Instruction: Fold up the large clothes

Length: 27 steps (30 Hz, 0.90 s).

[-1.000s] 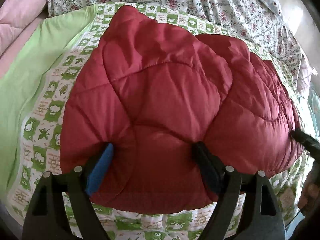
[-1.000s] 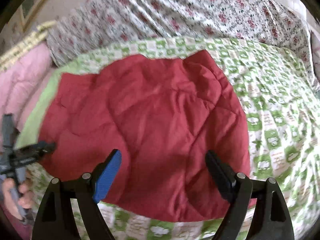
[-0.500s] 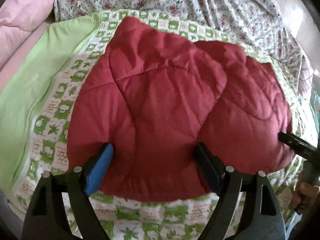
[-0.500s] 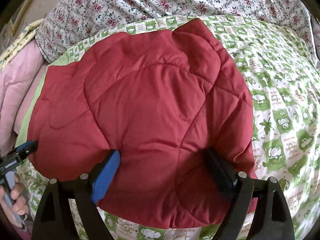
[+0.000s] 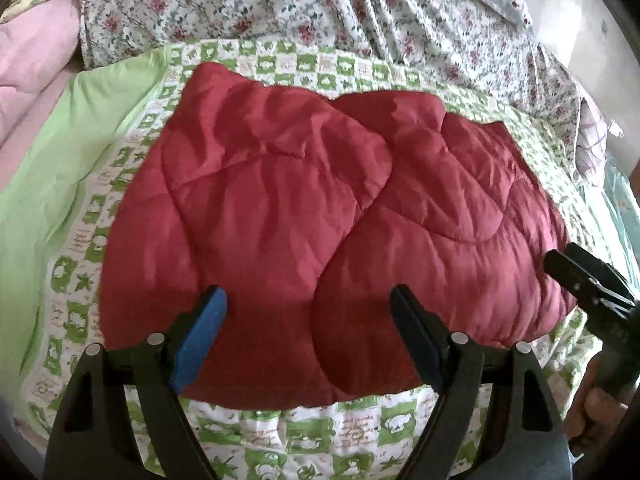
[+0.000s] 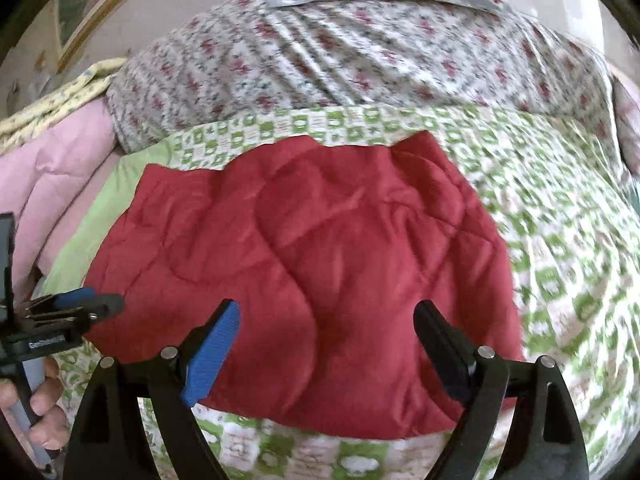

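Having drawn back, both grippers' fingers (image 5: 210, 316) clear the red quilted garment (image 5: 320, 224).

Your right-wrist view is smeared over the green-checked sheet (image 6: 560, 272). The red quilted jacket (image 5: 320, 220) hides the sheet beneath it. Your right hand (image 5: 596, 408) is cut off at the frame edge.

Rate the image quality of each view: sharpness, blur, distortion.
Left wrist view: sharp, stitching on the red quilted garment crisp, fisheye bending the bed edges. Right wrist view: motion-smeared, worst on the green patterned sheet at right; same fisheye curve, dark corners.
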Each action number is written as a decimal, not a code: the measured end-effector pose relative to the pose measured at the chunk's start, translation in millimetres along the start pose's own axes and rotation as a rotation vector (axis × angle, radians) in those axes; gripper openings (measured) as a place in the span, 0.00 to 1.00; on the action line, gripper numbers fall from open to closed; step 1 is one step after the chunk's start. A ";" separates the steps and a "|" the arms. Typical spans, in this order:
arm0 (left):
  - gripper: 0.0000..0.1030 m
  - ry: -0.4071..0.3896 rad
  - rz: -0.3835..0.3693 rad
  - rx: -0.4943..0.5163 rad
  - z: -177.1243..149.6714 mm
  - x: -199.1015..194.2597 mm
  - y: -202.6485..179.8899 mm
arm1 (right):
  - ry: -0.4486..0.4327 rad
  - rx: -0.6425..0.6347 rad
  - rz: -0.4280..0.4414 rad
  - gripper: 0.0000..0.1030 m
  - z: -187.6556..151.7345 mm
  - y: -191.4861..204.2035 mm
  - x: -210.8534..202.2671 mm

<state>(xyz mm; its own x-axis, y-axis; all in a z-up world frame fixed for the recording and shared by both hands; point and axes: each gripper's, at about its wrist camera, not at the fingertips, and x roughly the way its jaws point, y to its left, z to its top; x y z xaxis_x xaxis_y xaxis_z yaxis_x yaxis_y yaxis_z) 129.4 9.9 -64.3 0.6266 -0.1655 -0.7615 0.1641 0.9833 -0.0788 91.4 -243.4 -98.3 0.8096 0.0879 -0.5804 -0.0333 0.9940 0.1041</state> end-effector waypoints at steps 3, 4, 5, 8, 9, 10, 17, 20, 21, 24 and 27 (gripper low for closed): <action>0.82 0.005 0.023 -0.003 0.8 11.4 -1.8 | 0.057 0.011 -0.030 0.87 -0.3 -1.1 28.3; 0.82 0.009 0.027 -0.007 2.1 15.3 -1.4 | 0.078 0.017 -0.040 0.88 -2.6 -3.9 36.5; 0.82 0.012 0.030 -0.011 2.2 16.8 -1.7 | 0.087 0.026 -0.043 0.90 -4.2 -6.2 42.9; 0.84 0.028 0.053 -0.016 7.8 24.7 -2.9 | 0.102 0.044 -0.053 0.93 -2.5 -11.6 50.0; 0.85 0.033 0.059 -0.018 10.1 27.4 -3.6 | 0.108 0.044 -0.057 0.93 0.1 -12.5 52.4; 0.85 0.036 0.064 -0.020 12.3 29.9 -4.1 | 0.112 0.045 -0.057 0.94 1.6 -13.5 54.2; 0.86 0.041 0.079 -0.020 17.6 38.8 -5.3 | 0.111 0.041 -0.063 0.96 1.9 -15.6 63.0; 0.87 0.035 0.082 -0.011 16.4 39.6 -5.7 | 0.106 0.033 -0.064 0.96 0.5 -15.8 63.9; 0.87 0.034 0.082 -0.010 16.3 39.9 -5.5 | 0.106 0.033 -0.064 0.96 0.5 -15.9 64.3; 0.88 0.033 0.082 -0.009 16.3 40.9 -5.1 | 0.107 0.030 -0.064 0.96 0.0 -16.4 65.2; 0.88 0.038 0.084 -0.005 16.1 41.3 -5.0 | 0.102 0.017 -0.079 0.95 5.0 -13.1 58.9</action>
<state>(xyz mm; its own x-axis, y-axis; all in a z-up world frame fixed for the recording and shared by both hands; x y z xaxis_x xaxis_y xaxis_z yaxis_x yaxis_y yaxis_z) 166.7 -3.0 -85.1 0.6083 -0.0800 -0.7896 0.1083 0.9940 -0.0172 142.4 -251.6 -129.8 0.7455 0.0163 -0.6663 0.0388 0.9969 0.0678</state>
